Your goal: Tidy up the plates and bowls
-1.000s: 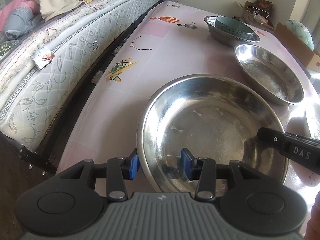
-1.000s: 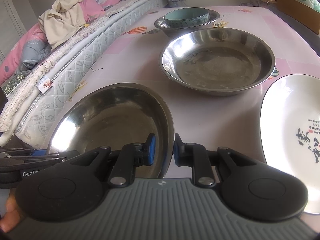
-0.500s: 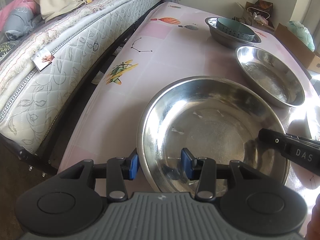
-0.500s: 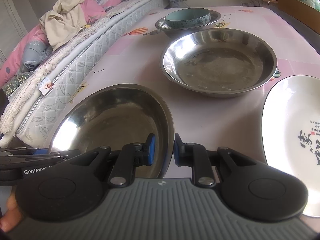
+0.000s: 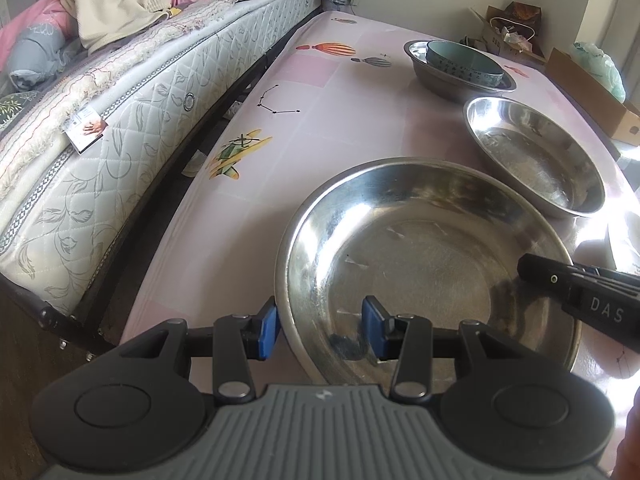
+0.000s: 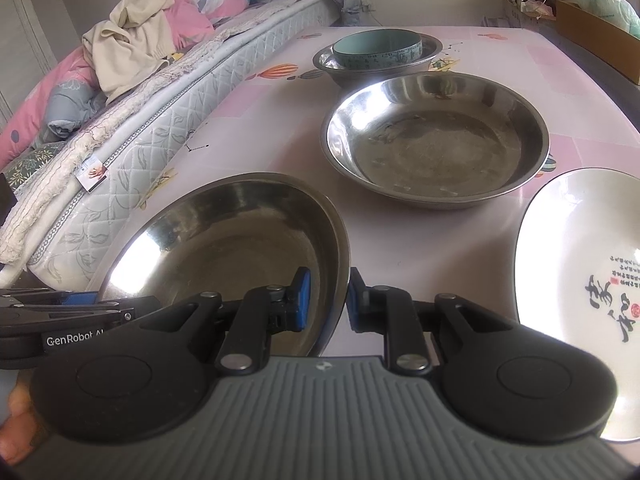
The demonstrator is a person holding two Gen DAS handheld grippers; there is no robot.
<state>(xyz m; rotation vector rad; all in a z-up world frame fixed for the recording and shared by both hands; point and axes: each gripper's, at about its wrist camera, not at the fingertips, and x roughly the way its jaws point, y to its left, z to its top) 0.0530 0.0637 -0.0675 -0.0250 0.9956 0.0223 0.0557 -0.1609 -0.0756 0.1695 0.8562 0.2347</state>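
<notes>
A large steel bowl [image 5: 424, 264] [image 6: 228, 236] is near the table's front edge. My left gripper [image 5: 320, 328] straddles its near rim, one blue pad outside, one inside, with a visible gap. My right gripper [image 6: 326, 298] is shut on the bowl's right rim. A second steel bowl [image 6: 436, 140] [image 5: 536, 152] lies behind it. Farther back a teal bowl [image 6: 376, 50] [image 5: 464, 64] sits inside a smaller steel bowl [image 6: 424, 62]. A white plate with black calligraphy [image 6: 580, 292] lies to the right.
The pink patterned table [image 5: 320, 120] runs beside a mattress [image 5: 100, 120] piled with bedding and clothes [image 6: 132, 48] on the left. Cardboard boxes [image 5: 588, 92] stand past the table's far right. The table's left edge drops into a dark gap by the bed.
Both cameras have risen and pulled back slightly with the large bowl held, so the other bowls appear a little farther away. The grips look unchanged.
</notes>
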